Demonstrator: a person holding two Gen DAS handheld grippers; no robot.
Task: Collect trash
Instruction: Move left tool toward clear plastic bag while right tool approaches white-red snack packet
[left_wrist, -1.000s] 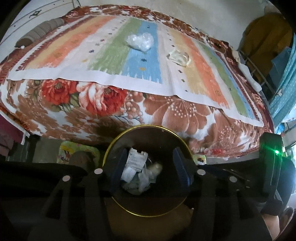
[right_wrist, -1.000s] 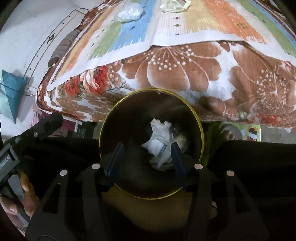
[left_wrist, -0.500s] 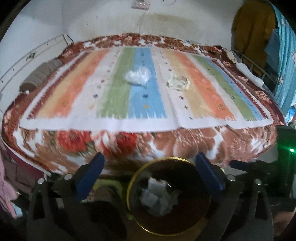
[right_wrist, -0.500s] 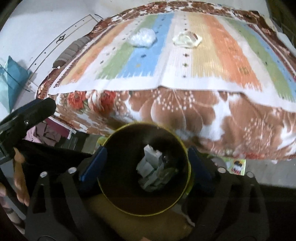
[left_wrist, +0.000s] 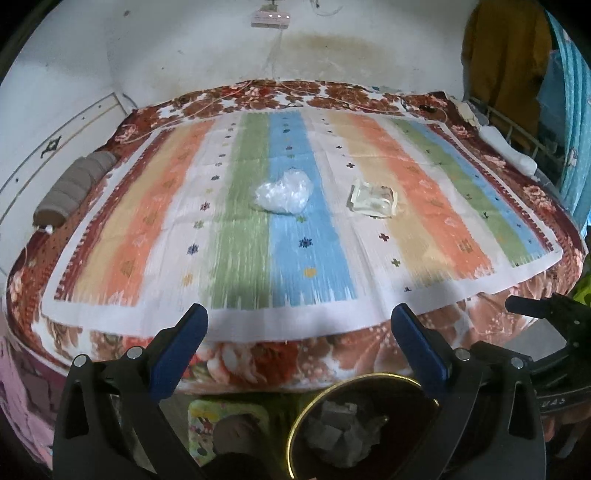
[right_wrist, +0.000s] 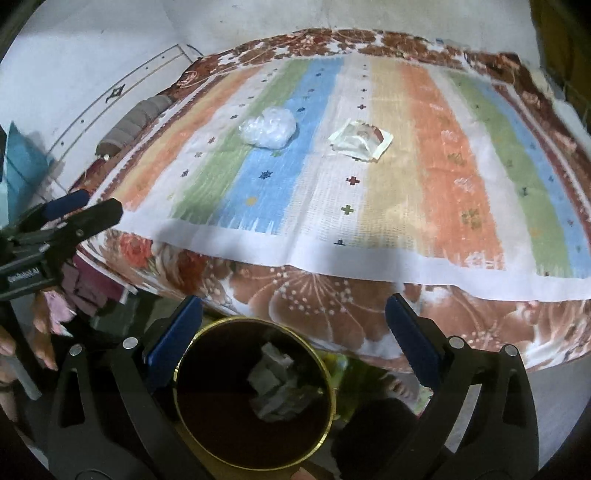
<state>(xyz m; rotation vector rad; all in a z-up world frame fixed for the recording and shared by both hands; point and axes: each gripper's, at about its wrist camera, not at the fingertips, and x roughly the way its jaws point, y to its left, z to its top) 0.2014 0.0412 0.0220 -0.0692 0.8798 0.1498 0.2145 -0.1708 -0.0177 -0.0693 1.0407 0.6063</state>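
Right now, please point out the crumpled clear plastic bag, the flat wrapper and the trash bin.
crumpled clear plastic bag (left_wrist: 284, 192), left wrist view, its middle.
flat wrapper (right_wrist: 360, 139), right wrist view, its centre.
trash bin (right_wrist: 184, 373), right wrist view, its gold rim.

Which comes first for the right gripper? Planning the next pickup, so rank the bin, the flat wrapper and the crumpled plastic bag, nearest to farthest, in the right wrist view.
1. Bin, directly below the right gripper.
2. Flat wrapper, mid-bed, slightly right.
3. Crumpled plastic bag, mid-bed, left; nearly level with the wrapper, so close to call.
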